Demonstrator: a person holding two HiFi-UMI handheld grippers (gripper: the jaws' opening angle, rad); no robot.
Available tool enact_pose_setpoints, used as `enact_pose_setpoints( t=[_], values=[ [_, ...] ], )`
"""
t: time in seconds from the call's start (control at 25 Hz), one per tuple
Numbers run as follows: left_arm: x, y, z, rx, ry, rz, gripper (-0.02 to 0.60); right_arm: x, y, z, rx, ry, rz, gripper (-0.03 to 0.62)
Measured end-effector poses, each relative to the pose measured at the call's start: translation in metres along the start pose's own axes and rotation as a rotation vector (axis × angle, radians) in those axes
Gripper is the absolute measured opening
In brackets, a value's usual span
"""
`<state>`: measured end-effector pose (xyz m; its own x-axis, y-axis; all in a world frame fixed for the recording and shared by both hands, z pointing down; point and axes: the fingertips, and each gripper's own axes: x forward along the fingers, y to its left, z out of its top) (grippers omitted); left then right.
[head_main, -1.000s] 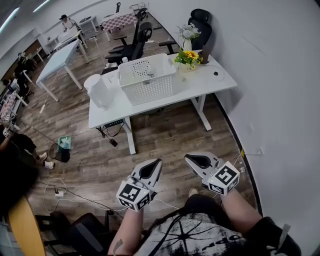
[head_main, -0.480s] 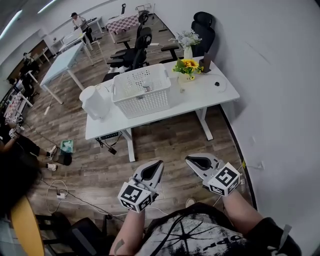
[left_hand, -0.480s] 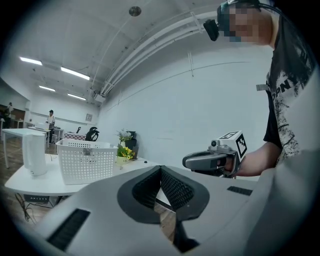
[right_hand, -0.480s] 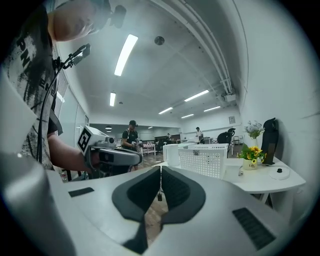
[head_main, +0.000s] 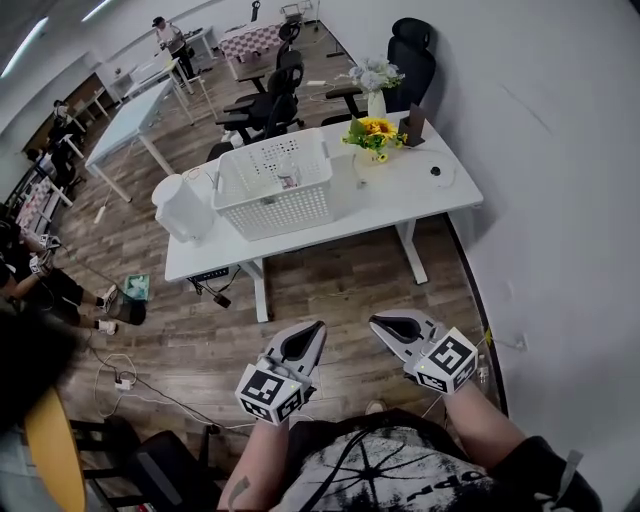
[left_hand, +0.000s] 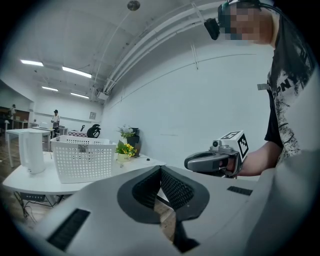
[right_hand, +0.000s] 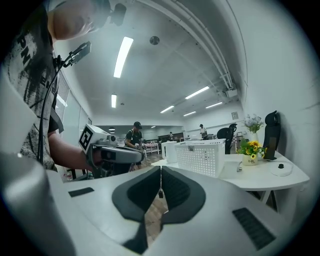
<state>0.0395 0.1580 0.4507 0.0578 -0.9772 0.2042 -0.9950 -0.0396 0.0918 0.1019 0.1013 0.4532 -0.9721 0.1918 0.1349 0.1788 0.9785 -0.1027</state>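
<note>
Wood floor (head_main: 330, 285): runs under the white desk and out in front of it. Both grippers hang over it on the desk's near side.
White desk (head_main: 405, 195): stands against the wall and is the piece of furniture nearest the grippers, though well apart from both.
Office chair (head_main: 412, 60): black, behind the desk's far right corner.
White basket (head_main: 275, 205): on the desk, left of its middle, with perforated walls. Something small lies inside, too small to tell.
White kettle (head_main: 182, 210): on the desk's left end, just beside the basket.
Left gripper (head_main: 316, 328): in front of the desk, tip aimed toward it. Its jaws are pressed together with nothing between the pads.
Right gripper (head_main: 377, 322): in front of the desk, near the left gripper. Its jaws are likewise closed on nothing.
Sunflower pot (head_main: 372, 132): at the desk's back edge, right of the basket. A vase of pale flowers (head_main: 374, 82) stands behind it.
Dark disc (head_main: 435, 171): near the desk's right end.
Floor cables (head_main: 120, 385): well left of the desk's front.
Risk: with the jaws closed, a gripper reaching the desk would likely push things rather than grip them. The basket looks light and could slide into the kettle at the desk's edge. The flowers look easy to tip. The two tips are close enough together to knock against each other.
</note>
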Motion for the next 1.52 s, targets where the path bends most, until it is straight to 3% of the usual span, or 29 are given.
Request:
enact_pose_setpoints(
  t=[0.44,0.72,1.52],
  values=[
    [0.024,0.002,-0.003,0.003,0.028,-0.008,0.011,-0.001,-0.025,-0.004,0.022,-0.008,-0.003,0.025],
    [0.048,0.026,-0.001,0.001,0.024,-0.048,0.011,0.013,-0.048,-0.004,0.027,-0.005,-0.045,0.025],
    [0.103,0.182,0.032,0.009,0.015,-0.177,0.011,0.144,-0.128,0.027,0.028,0.0,-0.174,0.023]
  ],
)
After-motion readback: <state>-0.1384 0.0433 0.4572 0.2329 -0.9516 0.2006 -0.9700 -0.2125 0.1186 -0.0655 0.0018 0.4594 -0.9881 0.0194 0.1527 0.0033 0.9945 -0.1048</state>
